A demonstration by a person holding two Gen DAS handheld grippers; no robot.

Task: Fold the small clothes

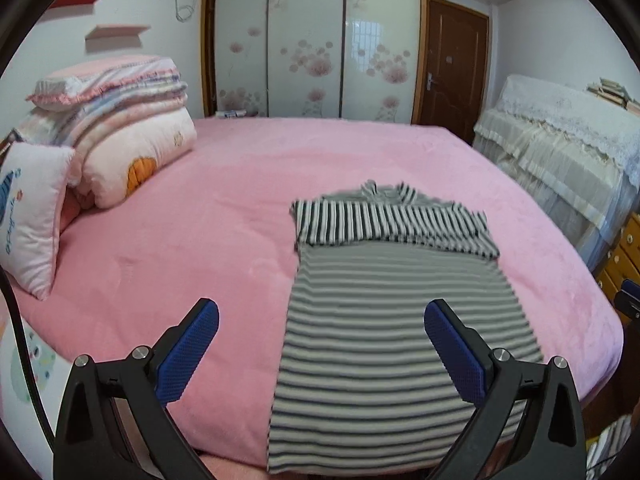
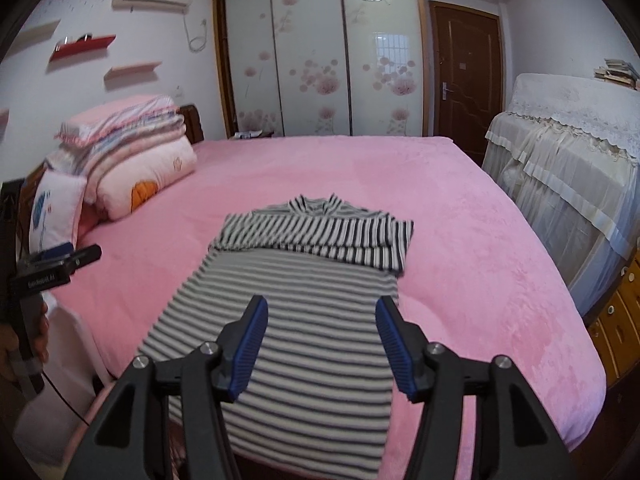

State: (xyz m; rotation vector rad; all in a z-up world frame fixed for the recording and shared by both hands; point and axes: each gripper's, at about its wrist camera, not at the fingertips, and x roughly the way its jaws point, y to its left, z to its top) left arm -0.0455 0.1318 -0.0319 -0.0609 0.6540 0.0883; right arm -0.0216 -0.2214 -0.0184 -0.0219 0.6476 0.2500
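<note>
My left gripper (image 1: 322, 318) is spread wide with nothing between its blue pads (image 1: 188, 354); its right finger hangs over the striped shirt (image 1: 384, 320) and its left finger over bare pink bedspread (image 1: 192, 240). My right gripper (image 2: 322, 316) is also parted, less widely, holding nothing, both fingers over the body of the same shirt (image 2: 288, 320).

The shirt lies flat on the bed just ahead of both grippers, hem toward me and draped over the near bed edge, collar away from me. Both sleeves are folded across the chest, forming a band of crosswise stripes beyond the fingertips.

Off to my left, in the right wrist view, the other handheld unit (image 2: 52, 268) sits at the bed's side. Further out to the left are a small cushion (image 1: 30, 216) and stacked folded quilts (image 1: 120, 120). Straight ahead past the bed stand floral sliding wardrobe doors (image 1: 312, 40) and a brown door (image 1: 456, 68); to the right is furniture under a lace cover (image 1: 560, 148).
</note>
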